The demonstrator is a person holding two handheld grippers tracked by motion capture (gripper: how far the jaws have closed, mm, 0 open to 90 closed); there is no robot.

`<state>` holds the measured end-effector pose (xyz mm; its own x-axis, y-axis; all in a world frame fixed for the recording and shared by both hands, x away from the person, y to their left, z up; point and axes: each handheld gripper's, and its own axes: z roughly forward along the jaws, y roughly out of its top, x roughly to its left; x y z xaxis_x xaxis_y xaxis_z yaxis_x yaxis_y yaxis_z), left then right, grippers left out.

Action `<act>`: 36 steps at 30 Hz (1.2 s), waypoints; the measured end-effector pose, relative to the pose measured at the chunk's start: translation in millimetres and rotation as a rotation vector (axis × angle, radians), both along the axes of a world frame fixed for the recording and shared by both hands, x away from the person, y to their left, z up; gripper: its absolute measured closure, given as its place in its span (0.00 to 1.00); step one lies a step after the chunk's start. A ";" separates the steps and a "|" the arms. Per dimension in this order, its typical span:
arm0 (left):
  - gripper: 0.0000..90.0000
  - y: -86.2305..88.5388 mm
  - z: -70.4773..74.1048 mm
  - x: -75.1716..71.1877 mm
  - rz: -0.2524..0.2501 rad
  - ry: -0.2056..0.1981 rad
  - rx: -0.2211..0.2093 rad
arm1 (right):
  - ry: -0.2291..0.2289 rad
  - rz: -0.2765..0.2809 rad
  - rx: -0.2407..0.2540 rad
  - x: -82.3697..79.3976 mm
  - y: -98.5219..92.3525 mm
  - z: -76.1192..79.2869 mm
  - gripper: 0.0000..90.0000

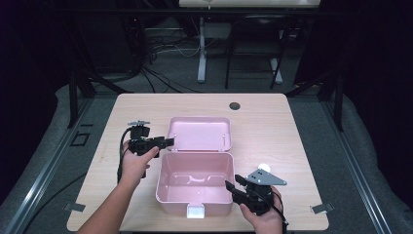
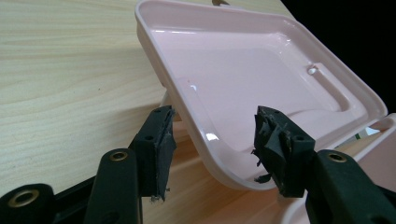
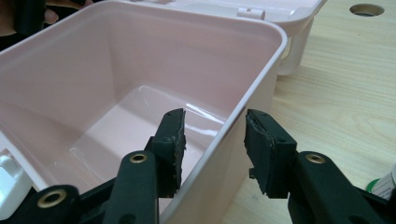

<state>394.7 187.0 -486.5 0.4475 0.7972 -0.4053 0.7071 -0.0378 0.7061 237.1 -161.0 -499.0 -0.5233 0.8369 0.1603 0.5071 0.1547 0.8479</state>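
An empty pink plastic box [image 1: 168,204] stands on the wooden table with its lid [image 1: 199,132] laid back flat behind it. My left gripper [image 1: 168,142] is at the lid's left near corner; in the left gripper view its jaws [image 2: 215,135] straddle the lid's [image 2: 243,70] rounded edge with gaps on both sides, so it is open. My right gripper [image 1: 233,181] is at the box's right wall. In the right gripper view, its jaws [image 3: 215,135] stand on either side of that wall [image 3: 187,56], not pressing it: open.
A white latch [image 1: 196,211] juts from the box's front. A small white object [image 1: 264,167] with a green part sits by my right gripper. A round cable hole [image 1: 234,106] lies near the table's far edge. Bare tabletop [image 1: 272,131] extends right of the box.
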 end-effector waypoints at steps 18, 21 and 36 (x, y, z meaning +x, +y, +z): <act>0.52 16.9 9.8 -32.0 -0.014 -0.077 0.011 | -0.010 -0.013 0.053 1.1 -12.5 11.1 0.55; 0.53 21.0 8.7 -42.5 -0.026 -0.092 0.011 | -0.012 -0.020 0.064 1.5 -15.6 12.6 0.53; 0.58 30.0 5.1 -72.5 -0.037 -0.172 0.028 | -0.037 -0.025 0.068 4.0 -22.7 13.6 0.51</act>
